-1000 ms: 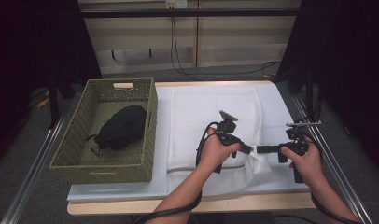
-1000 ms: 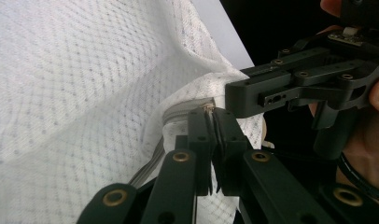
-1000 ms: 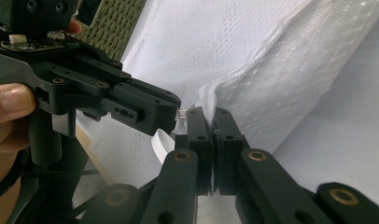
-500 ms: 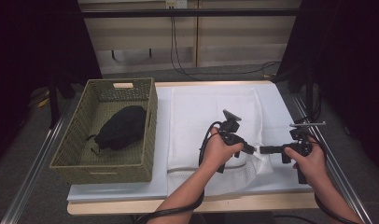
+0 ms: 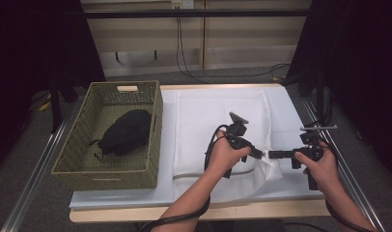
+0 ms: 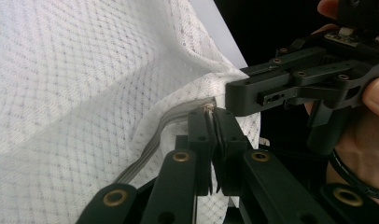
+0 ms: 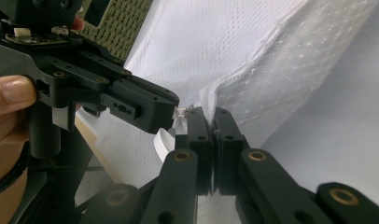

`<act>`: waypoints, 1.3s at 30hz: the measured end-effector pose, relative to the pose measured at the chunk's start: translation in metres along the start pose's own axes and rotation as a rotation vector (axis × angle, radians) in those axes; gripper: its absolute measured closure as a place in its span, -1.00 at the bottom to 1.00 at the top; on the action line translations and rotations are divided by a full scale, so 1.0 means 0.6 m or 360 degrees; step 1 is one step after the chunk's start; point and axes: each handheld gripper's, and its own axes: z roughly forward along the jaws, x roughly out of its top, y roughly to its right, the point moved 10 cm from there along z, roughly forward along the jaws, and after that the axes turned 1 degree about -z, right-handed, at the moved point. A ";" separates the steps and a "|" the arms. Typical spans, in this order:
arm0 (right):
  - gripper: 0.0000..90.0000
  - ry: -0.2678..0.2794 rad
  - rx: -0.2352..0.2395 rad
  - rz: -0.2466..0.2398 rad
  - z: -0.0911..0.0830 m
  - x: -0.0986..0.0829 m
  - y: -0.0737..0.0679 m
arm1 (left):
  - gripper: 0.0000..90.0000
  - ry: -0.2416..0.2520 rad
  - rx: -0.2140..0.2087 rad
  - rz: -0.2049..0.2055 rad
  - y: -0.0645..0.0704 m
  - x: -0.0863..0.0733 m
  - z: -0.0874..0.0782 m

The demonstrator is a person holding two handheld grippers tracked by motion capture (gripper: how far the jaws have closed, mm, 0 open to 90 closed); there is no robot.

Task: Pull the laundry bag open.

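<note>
Where the bag lies: the white mesh laundry bag [image 5: 218, 125] is spread flat on the white-covered table [image 5: 290, 111], its long axis running away from the person; its near right corner is lifted between the two tools.
Left gripper [image 5: 258, 153]: jaws pressed together on the grey zipper [image 6: 145, 147] end, pinching what looks like the small metal pull.
Right gripper [image 5: 273, 154]: jaws squeezed shut on the mesh edge just beside that pull (the tips nearly touch the left ones).
Key relation: both tips meet at the same corner, the left coming from the bag side and the right from the table's right edge; the zipper track runs leftward along the near hem, so I judge a slide would go that way while the right holds the cloth.
Material: fine diamond-pattern netting, limp and wrinkling where it is lifted; the zipper tape is smooth and flat.
Nearby: a woven olive basket [image 5: 68, 166] stands at the left, well apart, with a crumpled black garment [image 5: 124, 133] inside.
</note>
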 end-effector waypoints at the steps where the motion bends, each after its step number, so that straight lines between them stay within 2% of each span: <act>1: 0.97 -0.0004 0.0003 0.0004 0.001 0.000 -0.001 | 0.93 -0.0002 -0.0018 -0.0009 0.001 0.000 0.001; 3: 0.97 -0.0016 -0.0002 0.0011 0.002 -0.001 0.001 | 0.93 0.0004 0.0001 -0.0017 -0.002 -0.001 0.001; 5: 0.97 -0.0008 -0.0013 -0.0002 0.001 -0.001 0.004 | 0.93 0.0005 -0.0016 -0.0033 -0.002 -0.001 0.001; 6: 0.97 -0.0003 0.0006 0.0010 -0.002 -0.001 0.005 | 0.93 0.0010 -0.0040 -0.0043 -0.001 -0.001 0.001; 8: 0.97 -0.0013 -0.0004 0.0004 -0.002 -0.002 0.004 | 0.93 -0.0005 -0.0033 -0.0024 -0.002 -0.003 0.000; 11: 0.97 -0.0009 -0.0005 0.0005 0.000 -0.001 0.004 | 0.93 0.0005 -0.0035 -0.0023 -0.005 -0.001 -0.002; 13: 0.97 -0.0004 0.0006 0.0011 -0.001 -0.001 0.003 | 0.93 0.0002 -0.0060 -0.0041 -0.004 -0.002 -0.002; 17: 0.97 -0.0015 -0.0003 0.0013 -0.003 -0.005 0.005 | 0.93 -0.0010 -0.0058 -0.0018 -0.008 -0.004 0.000; 20: 0.97 -0.0007 0.0006 0.0027 -0.007 -0.009 0.008 | 0.93 -0.0022 -0.0115 -0.0045 -0.007 -0.006 0.000; 25: 0.97 0.0003 0.0006 0.0044 -0.012 -0.013 0.011 | 0.93 -0.0030 -0.0152 -0.0056 -0.005 -0.006 0.003; 30: 0.97 0.0007 -0.0010 0.0042 -0.014 -0.017 0.013 | 0.93 -0.0036 -0.0161 -0.0049 -0.008 -0.008 0.006; 32: 0.97 0.0005 -0.0015 0.0035 -0.014 -0.018 0.014 | 0.93 -0.0042 -0.0149 -0.0021 -0.011 -0.010 0.005; 33: 0.97 0.0005 -0.0026 0.0033 -0.015 -0.019 0.016 | 0.93 -0.0039 -0.0165 -0.0034 -0.010 -0.011 0.005; 39: 0.97 -0.0010 -0.0008 0.0031 -0.014 -0.021 0.012 | 0.93 -0.0027 -0.0161 -0.0032 -0.013 -0.015 0.004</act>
